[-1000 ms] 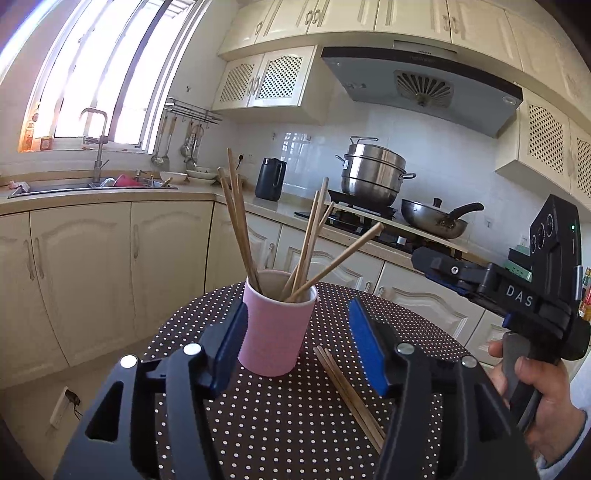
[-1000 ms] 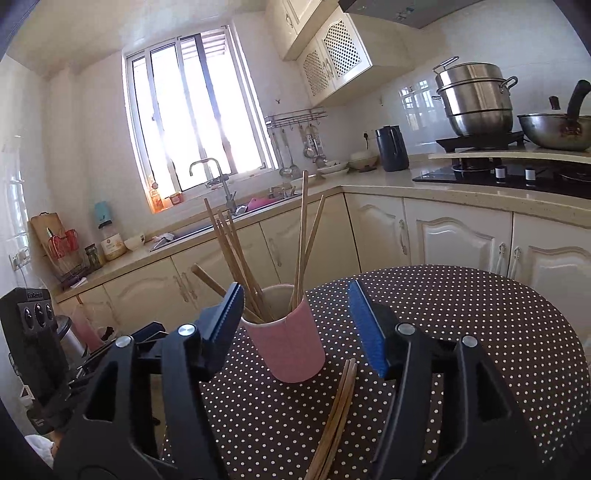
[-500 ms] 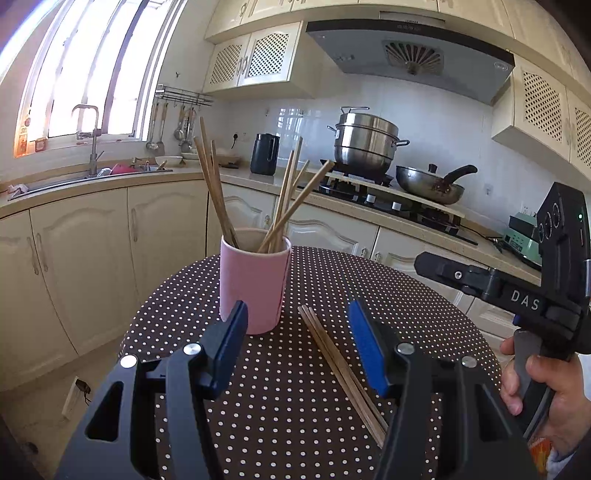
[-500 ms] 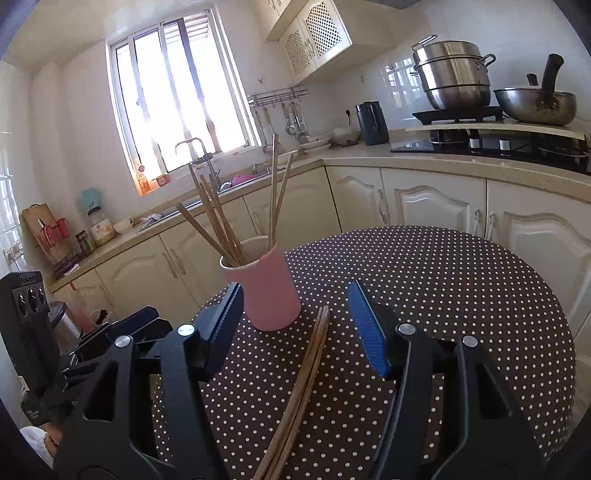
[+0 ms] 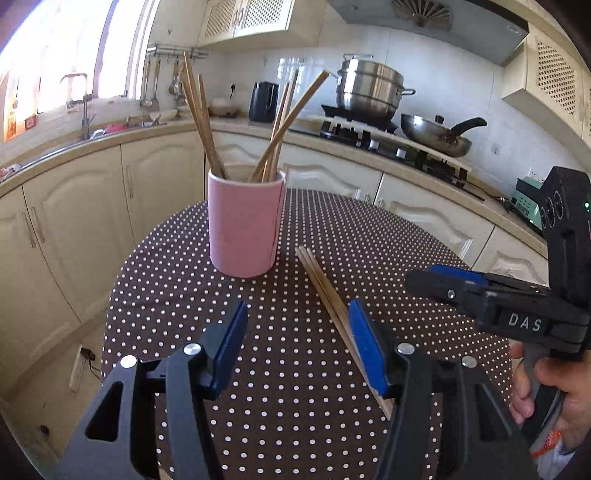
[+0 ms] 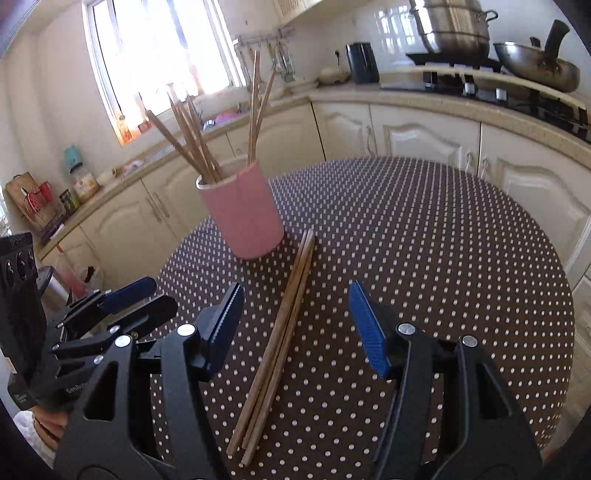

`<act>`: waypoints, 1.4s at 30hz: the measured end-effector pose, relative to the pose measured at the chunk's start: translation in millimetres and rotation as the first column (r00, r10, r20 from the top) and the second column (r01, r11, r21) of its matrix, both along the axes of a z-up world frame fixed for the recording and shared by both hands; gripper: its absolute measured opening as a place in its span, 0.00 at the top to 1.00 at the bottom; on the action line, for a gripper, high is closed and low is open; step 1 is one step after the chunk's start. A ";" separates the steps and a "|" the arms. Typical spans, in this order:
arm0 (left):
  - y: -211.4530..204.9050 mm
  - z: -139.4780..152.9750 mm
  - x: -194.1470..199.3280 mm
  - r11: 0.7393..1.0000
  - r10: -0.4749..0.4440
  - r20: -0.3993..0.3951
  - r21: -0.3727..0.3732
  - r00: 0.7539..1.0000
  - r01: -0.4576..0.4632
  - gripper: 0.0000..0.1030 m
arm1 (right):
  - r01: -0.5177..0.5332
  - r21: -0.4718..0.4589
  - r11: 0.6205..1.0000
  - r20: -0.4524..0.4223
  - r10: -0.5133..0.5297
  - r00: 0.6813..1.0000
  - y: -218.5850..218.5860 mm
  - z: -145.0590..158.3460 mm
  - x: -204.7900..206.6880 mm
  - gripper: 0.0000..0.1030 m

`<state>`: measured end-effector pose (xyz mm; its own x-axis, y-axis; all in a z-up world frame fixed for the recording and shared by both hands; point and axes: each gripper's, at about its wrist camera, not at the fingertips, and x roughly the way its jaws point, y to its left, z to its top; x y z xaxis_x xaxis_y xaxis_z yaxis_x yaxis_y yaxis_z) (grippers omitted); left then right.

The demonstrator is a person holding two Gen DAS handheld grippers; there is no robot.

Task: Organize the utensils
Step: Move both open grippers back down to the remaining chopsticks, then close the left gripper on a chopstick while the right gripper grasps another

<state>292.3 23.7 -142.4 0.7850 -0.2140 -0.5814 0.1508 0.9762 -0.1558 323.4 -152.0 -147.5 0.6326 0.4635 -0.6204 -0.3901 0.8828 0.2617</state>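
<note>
Because loose chopsticks (image 6: 280, 332) lie beside the pink cup (image 6: 245, 214), the right gripper (image 6: 295, 325) straddles them, jaws spread and empty. The left gripper (image 5: 297, 343) hovers spread too, holding nothing.

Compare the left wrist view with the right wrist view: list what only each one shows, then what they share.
Only the left wrist view shows the range hood and the right gripper, jaws apart. Only the right wrist view shows the cutting board, the jars by the window and the left gripper. Both show the pink cup of chopsticks, loose chopsticks on the dotted tablecloth, the steamer pot and wok.
</note>
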 end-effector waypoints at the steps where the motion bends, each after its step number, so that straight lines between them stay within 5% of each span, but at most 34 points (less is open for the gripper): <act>1: 0.9 -1.9 3.3 1.000 -0.007 -0.025 -0.007 1.000 0.007 0.45 | -0.006 -0.009 1.000 -0.020 0.006 1.000 1.6 -1.5 1.4 0.43; 10: 2.5 -20.0 21.2 0.998 -0.040 -0.153 -0.058 0.987 0.032 0.45 | -0.052 -0.088 0.995 -0.170 0.037 0.985 20.0 -20.4 15.2 0.67; 27: 5.8 -33.9 39.7 0.998 -0.030 -0.224 -0.053 0.974 0.018 0.45 | -0.057 -0.219 0.974 -0.235 0.003 0.972 59.0 -43.8 52.6 0.69; 31: 1.1 -35.2 46.1 0.999 -0.035 -0.237 -0.048 0.971 0.024 0.45 | -0.071 -0.241 0.968 -0.251 0.008 0.968 56.4 -43.3 56.4 0.76; 32: -0.9 -35.3 46.8 0.998 -0.040 -0.237 -0.047 0.971 0.029 0.45 | -0.076 -0.257 0.964 -0.264 0.006 0.965 54.9 -46.1 58.2 0.86; 42: -30.6 -42.6 69.3 0.998 -0.060 -0.272 -0.033 0.960 0.053 0.45 | -0.093 -0.184 0.978 -0.309 0.033 0.950 27.0 -47.9 71.6 0.91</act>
<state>361.6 -6.8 -184.9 0.5834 -0.2705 -0.7658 0.1536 0.9626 -0.2230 395.0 -125.0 -195.4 0.3739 0.3474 -0.8600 -0.3757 0.9045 0.2020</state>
